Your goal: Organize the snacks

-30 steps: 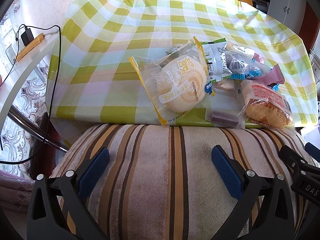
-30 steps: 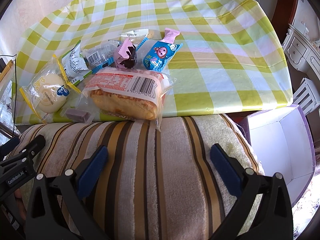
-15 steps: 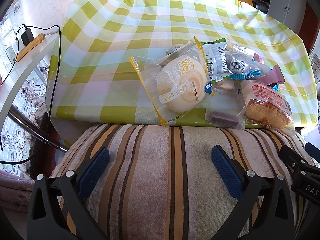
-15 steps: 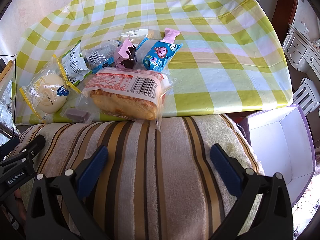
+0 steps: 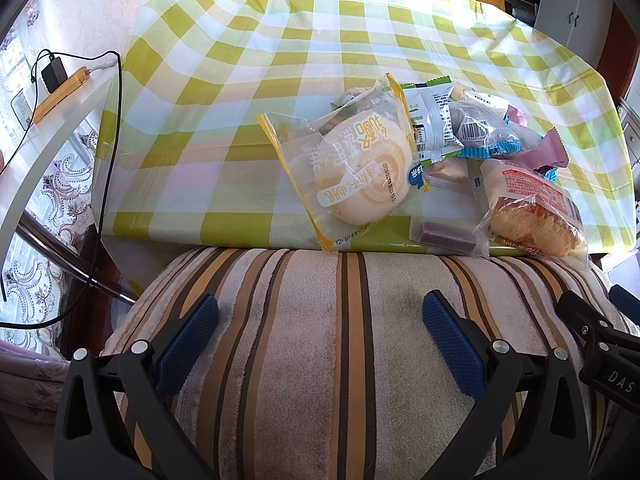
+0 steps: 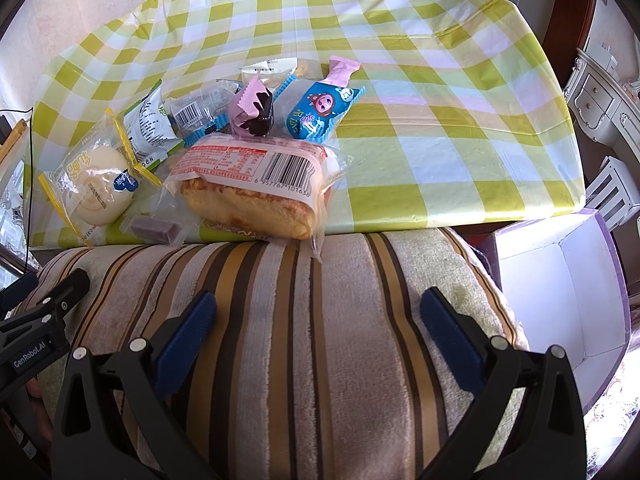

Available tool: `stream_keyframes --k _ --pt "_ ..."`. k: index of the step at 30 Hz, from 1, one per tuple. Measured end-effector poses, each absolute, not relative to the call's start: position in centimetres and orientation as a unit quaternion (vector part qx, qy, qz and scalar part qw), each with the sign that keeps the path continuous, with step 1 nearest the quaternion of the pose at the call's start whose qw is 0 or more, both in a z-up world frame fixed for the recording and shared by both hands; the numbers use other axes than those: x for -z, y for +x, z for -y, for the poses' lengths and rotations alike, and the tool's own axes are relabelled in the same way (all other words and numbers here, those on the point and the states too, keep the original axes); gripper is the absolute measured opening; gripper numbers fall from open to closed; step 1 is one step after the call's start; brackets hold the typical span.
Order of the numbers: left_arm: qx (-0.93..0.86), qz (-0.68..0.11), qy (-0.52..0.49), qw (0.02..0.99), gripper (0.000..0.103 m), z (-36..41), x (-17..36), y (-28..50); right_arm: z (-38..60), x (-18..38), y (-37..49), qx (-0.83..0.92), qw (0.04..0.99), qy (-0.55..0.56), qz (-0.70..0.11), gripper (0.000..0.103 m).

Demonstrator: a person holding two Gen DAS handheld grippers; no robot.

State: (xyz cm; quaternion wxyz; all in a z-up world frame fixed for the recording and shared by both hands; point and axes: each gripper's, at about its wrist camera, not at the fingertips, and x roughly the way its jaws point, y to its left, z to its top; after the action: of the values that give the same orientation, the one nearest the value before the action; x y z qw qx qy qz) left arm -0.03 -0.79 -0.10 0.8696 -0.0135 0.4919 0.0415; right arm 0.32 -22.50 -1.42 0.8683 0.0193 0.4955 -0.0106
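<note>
Both the left tongs (image 5: 320,326) and the right tongs (image 6: 318,322) are wide apart and hold nothing, each one low in its frame above a striped cushion (image 6: 304,320). The snacks lie together near the front edge of the bench (image 6: 440,120), which has a green checked cloth: a round bun in a yellow-edged bag (image 5: 360,172) in the middle of the left view, a cake slice with a barcode (image 6: 256,188) in the centre-left of the right view, and behind it a blue cartoon packet (image 6: 320,114). An open white box with purple edge (image 6: 560,288) stands at the right side of the right view.
</note>
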Motion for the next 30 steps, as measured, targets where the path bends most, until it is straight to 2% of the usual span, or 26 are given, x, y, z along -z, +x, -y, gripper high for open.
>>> stream_keyframes --k 8,14,30 --pt "-0.016 -0.492 -0.034 0.87 0.098 0.6 -0.5 0.2 22.8 1.4 0.4 0.003 0.864 0.027 -0.502 0.102" --pt "0.013 -0.482 -0.114 0.868 0.097 -1.8 -1.0 1.3 23.5 1.2 1.6 -0.025 0.849 0.037 -0.526 0.102" --pt "0.046 -0.494 -0.198 0.845 0.095 -4.3 1.1 8.3 23.1 0.3 4.2 -0.062 0.861 0.054 -0.502 0.102"
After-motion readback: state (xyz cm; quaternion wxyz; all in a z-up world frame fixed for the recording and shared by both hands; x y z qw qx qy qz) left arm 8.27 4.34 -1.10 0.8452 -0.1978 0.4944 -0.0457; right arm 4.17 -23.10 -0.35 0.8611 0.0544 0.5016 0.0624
